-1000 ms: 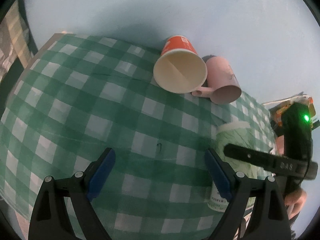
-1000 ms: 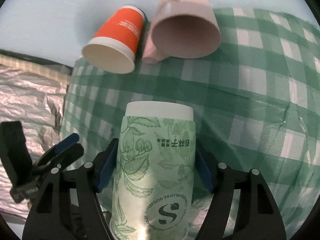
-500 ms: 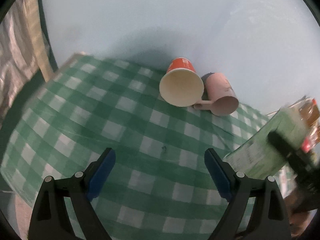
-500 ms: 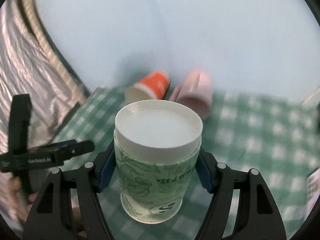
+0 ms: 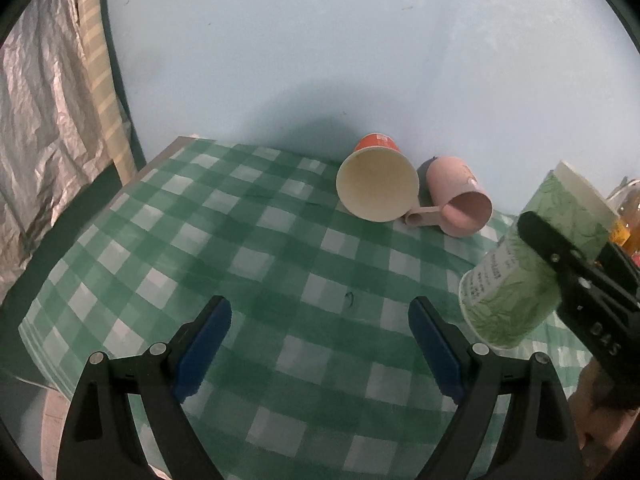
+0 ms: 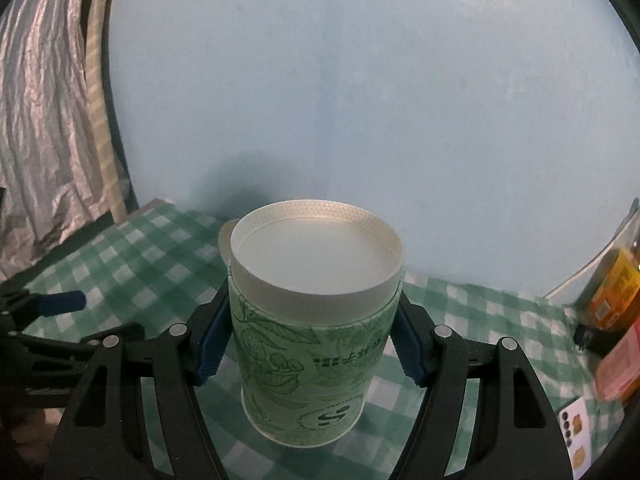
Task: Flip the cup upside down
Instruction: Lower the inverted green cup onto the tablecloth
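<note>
My right gripper (image 6: 308,344) is shut on a green leaf-print paper cup (image 6: 308,344). The cup is bottom up, its white base facing me, and it hangs above the checked tablecloth (image 6: 132,264). In the left wrist view the same cup (image 5: 528,264) is tilted in the air at the right, mouth down and to the left, held by the right gripper (image 5: 560,264). My left gripper (image 5: 320,344) is open and empty above the cloth (image 5: 224,240).
An orange paper cup (image 5: 376,184) and a pink mug (image 5: 460,204) lie on their sides at the back by the blue wall. Orange and red packages (image 6: 612,296) stand at the right edge. A silver curtain (image 5: 36,128) hangs left.
The right gripper lifted the green cup off the table and turned it, so its base now faces the camera. The left gripper drew back and up and stayed open.
</note>
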`<state>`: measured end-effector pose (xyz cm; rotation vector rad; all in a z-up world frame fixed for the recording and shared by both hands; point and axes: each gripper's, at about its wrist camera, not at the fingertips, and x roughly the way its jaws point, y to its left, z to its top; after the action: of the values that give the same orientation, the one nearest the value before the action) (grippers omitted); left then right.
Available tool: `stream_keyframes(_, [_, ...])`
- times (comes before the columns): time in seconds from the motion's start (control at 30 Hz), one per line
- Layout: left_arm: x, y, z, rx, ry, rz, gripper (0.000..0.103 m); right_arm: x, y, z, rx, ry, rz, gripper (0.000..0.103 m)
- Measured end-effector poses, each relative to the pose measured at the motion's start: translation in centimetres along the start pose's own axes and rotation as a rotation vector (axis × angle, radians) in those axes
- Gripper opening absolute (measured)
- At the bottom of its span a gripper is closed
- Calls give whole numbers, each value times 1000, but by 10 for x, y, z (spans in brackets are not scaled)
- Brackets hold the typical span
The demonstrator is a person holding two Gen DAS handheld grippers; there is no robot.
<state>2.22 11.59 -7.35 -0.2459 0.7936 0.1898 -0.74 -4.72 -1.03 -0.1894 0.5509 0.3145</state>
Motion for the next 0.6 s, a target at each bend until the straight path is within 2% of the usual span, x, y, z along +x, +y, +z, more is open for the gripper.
stream_keyframes(0.27, [10, -1, -9, -1, 39, -4, 92, 11, 2, -17, 1, 14, -19, 71])
stream_keyframes(0.6, [10, 0, -10, -4, 37, -5, 92, 20, 1, -28, 4, 38, 0, 72])
